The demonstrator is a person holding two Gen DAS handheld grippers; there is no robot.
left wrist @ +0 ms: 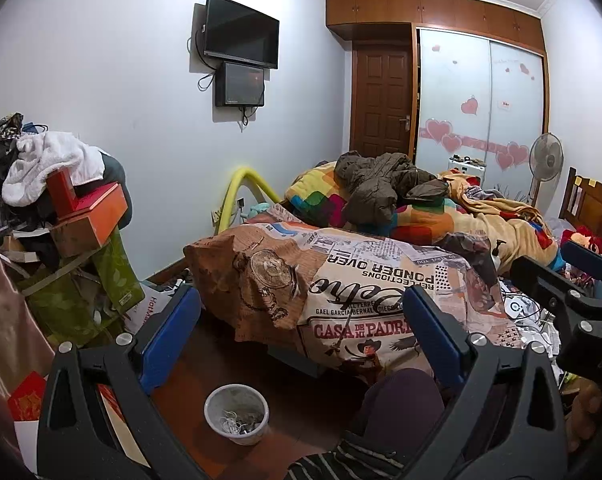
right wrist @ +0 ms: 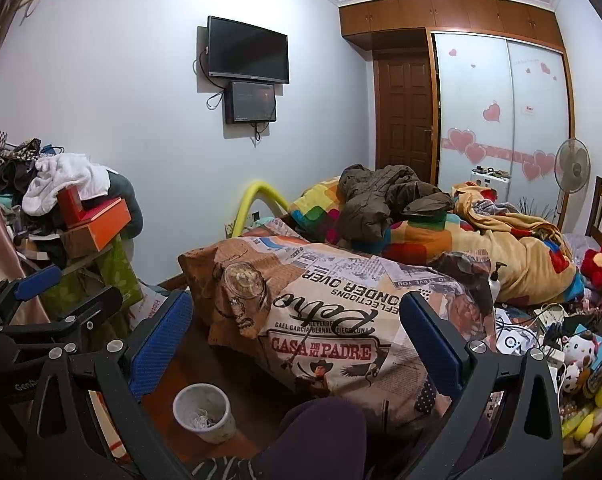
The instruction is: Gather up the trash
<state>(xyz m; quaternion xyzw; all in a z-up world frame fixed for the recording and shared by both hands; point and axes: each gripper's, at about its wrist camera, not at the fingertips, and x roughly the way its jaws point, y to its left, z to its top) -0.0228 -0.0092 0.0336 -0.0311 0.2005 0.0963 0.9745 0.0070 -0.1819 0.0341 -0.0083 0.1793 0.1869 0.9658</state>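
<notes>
Pale blue-white walls enclose a cluttered bedroom, and a bed fills most of it, draped in a printed newspaper-style quilt with a colourful patchwork blanket and a dark olive jacket heaped further back. At the far end stand a brown wooden door and a frosted sliding wardrobe stuck with pink hearts, with a standing fan just beside it. On the wall hang a black television and a smaller screen right below it. At the left rises a pile of clothes and boxes, an orange box under a white towel.

Both tools hang low over the dark wooden floor beside the bed, near a person's knee in dark trousers. The left gripper has its blue-padded fingers spread wide with nothing between them; the right gripper is likewise spread wide and empty, its fingers framing the quilt.

On the floor just beside the bed's corner stands a small white trash bin, upright, holding a tangle of pale scraps at its bottom. It sits below and between each pair of fingers, apart from them.
</notes>
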